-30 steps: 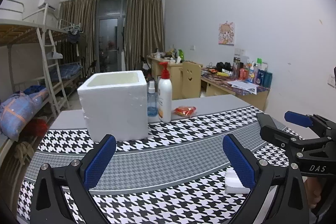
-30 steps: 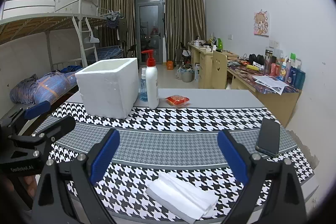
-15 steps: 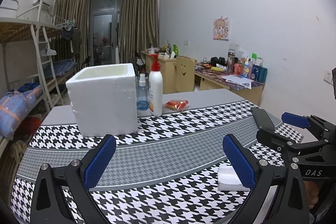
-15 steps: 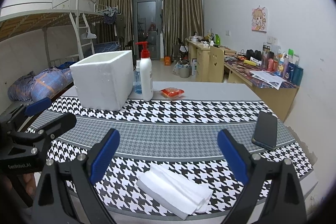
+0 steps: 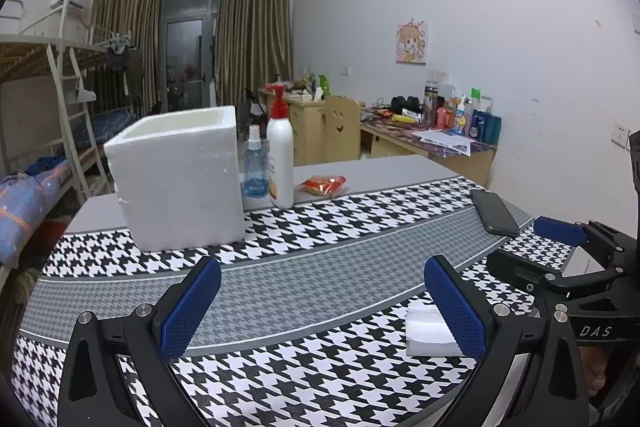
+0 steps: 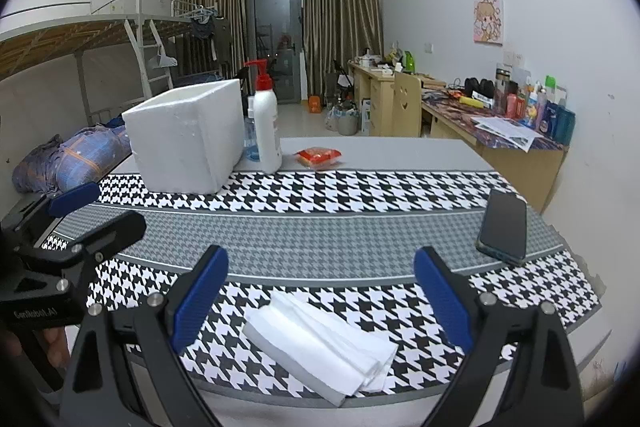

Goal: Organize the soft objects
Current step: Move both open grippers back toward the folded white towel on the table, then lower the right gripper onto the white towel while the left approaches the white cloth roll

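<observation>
Both grippers (image 5: 320,303) (image 6: 320,291) farther left than before — jaws wide, empty

Folded white cloth (image 5: 428,331) half hidden behind right finger at 4 o'clock; spray bottle (image 6: 249,131) mostly hidden behind pump bottle (image 6: 267,123); desk bottle labels too small to read.

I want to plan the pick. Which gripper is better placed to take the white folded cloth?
Probably the right gripper: the cloth lies between its open fingers. It sits off to the side of the left gripper.
</observation>
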The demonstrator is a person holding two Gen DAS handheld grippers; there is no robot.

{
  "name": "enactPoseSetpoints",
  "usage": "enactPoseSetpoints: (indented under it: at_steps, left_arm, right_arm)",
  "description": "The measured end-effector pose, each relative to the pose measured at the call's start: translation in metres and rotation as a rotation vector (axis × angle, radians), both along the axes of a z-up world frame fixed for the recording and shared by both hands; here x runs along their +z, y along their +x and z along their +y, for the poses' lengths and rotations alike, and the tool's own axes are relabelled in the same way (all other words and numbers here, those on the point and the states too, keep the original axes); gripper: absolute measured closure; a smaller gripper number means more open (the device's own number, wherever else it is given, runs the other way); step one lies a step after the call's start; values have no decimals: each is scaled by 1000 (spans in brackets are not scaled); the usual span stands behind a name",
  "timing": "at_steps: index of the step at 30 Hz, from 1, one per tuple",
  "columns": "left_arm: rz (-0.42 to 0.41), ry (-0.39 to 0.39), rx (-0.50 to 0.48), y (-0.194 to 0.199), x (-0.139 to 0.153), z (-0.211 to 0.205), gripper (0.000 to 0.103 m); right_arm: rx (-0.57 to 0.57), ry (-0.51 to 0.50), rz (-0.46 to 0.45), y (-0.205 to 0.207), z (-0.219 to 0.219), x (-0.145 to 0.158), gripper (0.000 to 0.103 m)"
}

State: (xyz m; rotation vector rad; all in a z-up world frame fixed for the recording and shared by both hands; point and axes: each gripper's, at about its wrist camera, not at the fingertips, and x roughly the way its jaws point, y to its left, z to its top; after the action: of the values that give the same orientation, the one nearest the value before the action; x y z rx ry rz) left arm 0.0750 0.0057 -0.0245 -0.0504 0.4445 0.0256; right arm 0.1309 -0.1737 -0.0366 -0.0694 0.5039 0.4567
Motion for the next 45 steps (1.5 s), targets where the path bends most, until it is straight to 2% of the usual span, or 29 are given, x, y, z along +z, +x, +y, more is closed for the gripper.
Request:
enactPoseSetpoints:
  at_steps: [26, 41, 45]
  left_arm:
    - [92, -17, -33, 26, -26, -11, 1]
    - [127, -24, -27, 35, -35, -8, 1]
    - [134, -23, -25, 37, -36, -8, 1]
  right_arm:
    - [7, -31, 83, 14, -10, -34, 7]
    - [48, -96, 154, 23, -4, -59, 7]
    - [59, -125, 173, 25, -3, -66, 15]
